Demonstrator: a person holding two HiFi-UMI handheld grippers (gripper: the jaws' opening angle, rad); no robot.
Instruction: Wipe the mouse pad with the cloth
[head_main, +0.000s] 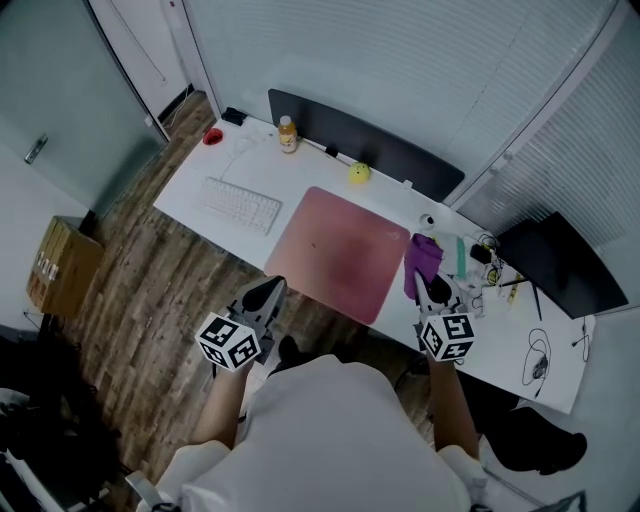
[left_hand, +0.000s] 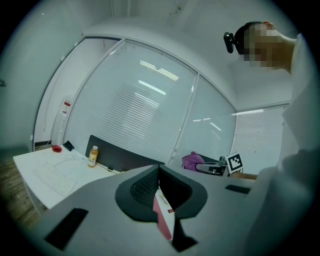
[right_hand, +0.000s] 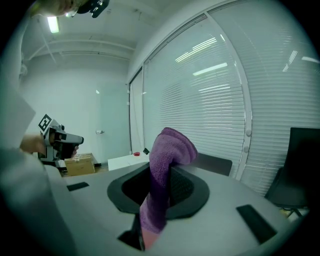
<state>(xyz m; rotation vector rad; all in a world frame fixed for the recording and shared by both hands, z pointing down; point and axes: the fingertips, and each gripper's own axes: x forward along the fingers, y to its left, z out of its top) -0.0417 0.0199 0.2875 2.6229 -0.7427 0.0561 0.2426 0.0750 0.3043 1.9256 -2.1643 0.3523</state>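
Observation:
The pink mouse pad (head_main: 335, 250) lies in the middle of the white desk (head_main: 200, 205), its near corner at the front edge. My right gripper (head_main: 432, 290) hovers over the desk just right of the pad, shut on a purple cloth (head_main: 422, 262) that sticks up beyond the jaws. In the right gripper view the cloth (right_hand: 162, 185) stands pinched between the jaws and droops at its top. My left gripper (head_main: 262, 297) is held in front of the desk's front edge, left of the pad's near corner, with its jaws together and nothing in them.
A white keyboard (head_main: 238, 204) lies left of the pad. At the back stand an orange bottle (head_main: 288, 134), a yellow ball (head_main: 359, 173), a red object (head_main: 212, 136) and a dark partition (head_main: 365, 140). Cables and small items (head_main: 490, 265) crowd the desk's right end. A cardboard box (head_main: 62, 265) sits on the floor at left.

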